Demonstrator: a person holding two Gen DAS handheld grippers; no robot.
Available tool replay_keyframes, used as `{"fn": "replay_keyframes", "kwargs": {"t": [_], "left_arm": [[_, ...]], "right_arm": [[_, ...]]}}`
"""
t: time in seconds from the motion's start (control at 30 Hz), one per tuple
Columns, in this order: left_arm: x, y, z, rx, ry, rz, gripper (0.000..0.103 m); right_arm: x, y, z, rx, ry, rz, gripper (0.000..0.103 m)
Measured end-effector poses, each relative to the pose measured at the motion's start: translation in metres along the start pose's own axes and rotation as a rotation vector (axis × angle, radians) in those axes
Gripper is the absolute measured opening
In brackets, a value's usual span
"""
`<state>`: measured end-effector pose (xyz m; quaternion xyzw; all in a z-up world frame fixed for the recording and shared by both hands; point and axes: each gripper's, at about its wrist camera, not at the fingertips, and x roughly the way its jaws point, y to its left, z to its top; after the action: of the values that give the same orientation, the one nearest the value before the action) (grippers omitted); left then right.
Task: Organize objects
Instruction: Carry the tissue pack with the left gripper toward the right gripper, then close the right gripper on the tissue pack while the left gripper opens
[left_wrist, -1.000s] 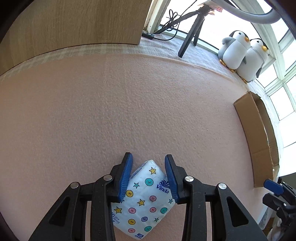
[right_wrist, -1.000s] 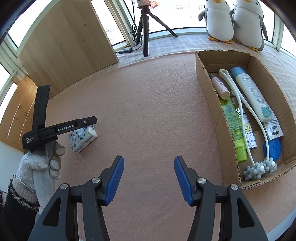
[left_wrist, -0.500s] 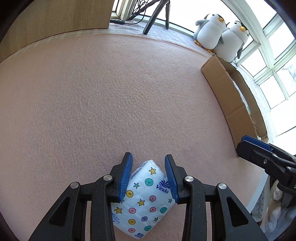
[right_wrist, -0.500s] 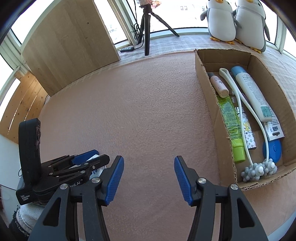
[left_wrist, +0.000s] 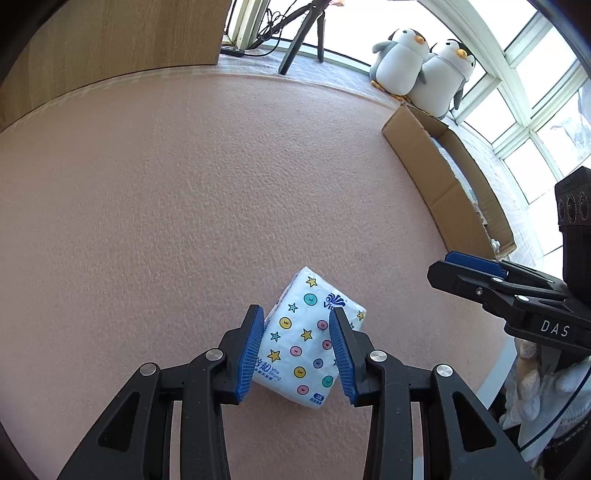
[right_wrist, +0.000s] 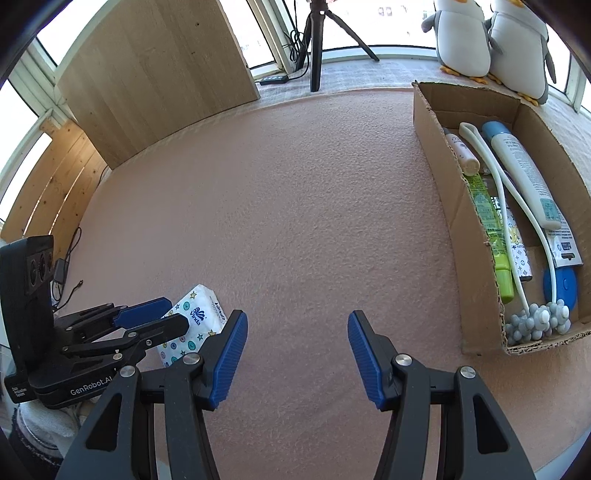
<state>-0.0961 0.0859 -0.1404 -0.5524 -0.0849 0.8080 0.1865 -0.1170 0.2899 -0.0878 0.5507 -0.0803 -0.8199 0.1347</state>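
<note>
Between the blue pads of the left gripper (left_wrist: 297, 328) sits a Vinda tissue pack (left_wrist: 308, 341), clamped across its width, long axis running forward and tilted slightly right over the pink mat (left_wrist: 184, 203). Right gripper (right_wrist: 295, 349) hangs wide, empty, left of the cardboard box (right_wrist: 447, 177).
</note>
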Motion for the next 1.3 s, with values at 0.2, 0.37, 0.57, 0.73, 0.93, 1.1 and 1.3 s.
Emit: {"fn": "replay_keyframes", "kwargs": {"t": [0.2,0.37,0.57,0.73,0.93,1.1,1.3], "left_arm": [[0.001,-0.013,-0.013,0.003,0.019,-0.053,0.039],[0.005,-0.024,-0.016,0.029,0.023,-0.023,0.040],[0.009,-0.025,-0.014,0.062,0.029,-0.019,0.041],[0.011,-0.023,-0.013,0.055,0.043,-0.044,0.042],[0.012,-0.019,-0.013,0.045,0.051,-0.067,0.041],[0.016,-0.019,-0.012,0.045,0.058,-0.079,0.041],[0.016,-0.017,-0.013,0.032,0.074,-0.108,0.041]], "right_arm": [[0.007,0.005,-0.004,0.007,0.029,0.012,0.053],[0.011,0.011,-0.004,-0.004,0.045,0.019,0.053],[0.020,0.017,-0.002,-0.009,0.071,0.042,0.053],[0.032,0.020,-0.003,0.000,0.109,0.083,0.053],[0.042,0.025,-0.003,0.001,0.146,0.129,0.046],[0.047,0.030,-0.002,0.001,0.167,0.158,0.045],[0.050,0.037,-0.001,-0.012,0.182,0.162,0.044]]}}
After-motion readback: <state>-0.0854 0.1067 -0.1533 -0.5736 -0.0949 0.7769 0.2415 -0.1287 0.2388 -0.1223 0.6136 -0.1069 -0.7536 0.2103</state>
